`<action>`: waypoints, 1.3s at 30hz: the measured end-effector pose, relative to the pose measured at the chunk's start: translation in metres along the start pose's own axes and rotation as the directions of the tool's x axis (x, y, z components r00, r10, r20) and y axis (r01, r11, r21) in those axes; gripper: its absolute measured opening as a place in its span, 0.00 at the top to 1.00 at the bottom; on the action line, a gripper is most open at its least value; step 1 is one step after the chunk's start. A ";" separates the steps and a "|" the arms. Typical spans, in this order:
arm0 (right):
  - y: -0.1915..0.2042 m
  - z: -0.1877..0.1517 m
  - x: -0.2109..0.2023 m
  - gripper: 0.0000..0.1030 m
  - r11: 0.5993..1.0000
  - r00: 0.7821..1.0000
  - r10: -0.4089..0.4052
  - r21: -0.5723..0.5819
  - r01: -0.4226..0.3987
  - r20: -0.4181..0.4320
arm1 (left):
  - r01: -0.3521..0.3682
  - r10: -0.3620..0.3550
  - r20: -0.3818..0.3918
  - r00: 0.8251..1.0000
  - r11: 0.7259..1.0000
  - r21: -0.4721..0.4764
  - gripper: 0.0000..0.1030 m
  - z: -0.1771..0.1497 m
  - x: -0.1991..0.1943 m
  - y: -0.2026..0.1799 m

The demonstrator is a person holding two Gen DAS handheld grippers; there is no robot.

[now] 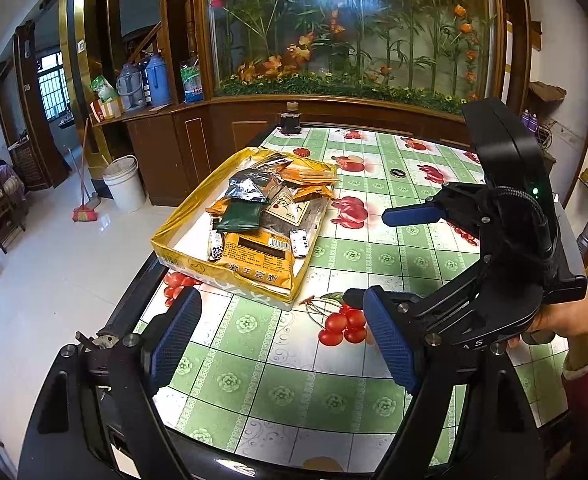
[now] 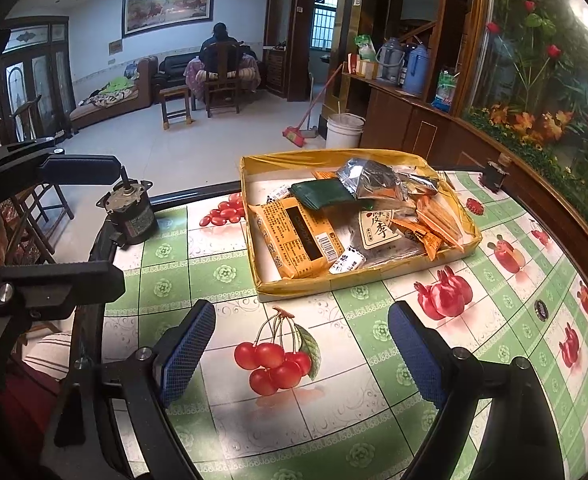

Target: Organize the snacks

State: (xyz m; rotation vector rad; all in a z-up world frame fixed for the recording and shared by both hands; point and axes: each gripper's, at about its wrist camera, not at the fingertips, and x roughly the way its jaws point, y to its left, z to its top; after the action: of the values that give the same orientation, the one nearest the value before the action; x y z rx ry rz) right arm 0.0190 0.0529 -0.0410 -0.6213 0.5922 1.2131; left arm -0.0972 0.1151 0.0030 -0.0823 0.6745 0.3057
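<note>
A yellow cardboard tray (image 1: 181, 216) (image 2: 326, 286) sits on the fruit-print tablecloth and holds a heap of snack packs. Among them are a big orange pack (image 1: 259, 256) (image 2: 294, 240), a dark green pack (image 1: 239, 216) (image 2: 322, 194), a silver pouch (image 1: 249, 188) (image 2: 370, 178) and a brown plum pack (image 1: 289, 212) (image 2: 378, 226). My left gripper (image 1: 283, 340) (image 2: 119, 224) hovers open and empty over the cloth, short of the tray's near corner. My right gripper (image 2: 302, 356) (image 1: 374, 256) is open and empty too, above the printed cherries, held by a hand (image 1: 562, 320).
A small dark bottle (image 1: 289, 120) (image 2: 494, 174) stands at the table's far edge. A small motor (image 2: 131, 212) sits at the left table edge, and a round cap (image 1: 396, 173) (image 2: 541, 309) lies on the cloth. On the floor are a white bucket (image 1: 123, 182) and a broom. A person (image 2: 219, 56) sits far back.
</note>
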 end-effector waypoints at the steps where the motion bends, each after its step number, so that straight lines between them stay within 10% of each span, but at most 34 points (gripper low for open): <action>1: 0.000 0.000 0.000 0.13 1.000 1.000 0.000 -0.003 0.000 0.001 | -0.002 0.002 0.000 1.000 1.000 -0.001 0.19 0.000 0.000 0.000; 39: -0.008 0.003 0.005 0.13 1.000 1.000 0.014 -0.006 -0.015 -0.002 | 0.032 -0.031 -0.047 0.998 0.999 0.009 0.19 0.004 0.011 -0.007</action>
State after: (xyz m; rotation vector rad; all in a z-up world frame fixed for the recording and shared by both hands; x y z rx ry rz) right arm 0.0279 0.0564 -0.0419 -0.6240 0.5958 1.2283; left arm -0.0850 0.1121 -0.0006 -0.0905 0.7201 0.2707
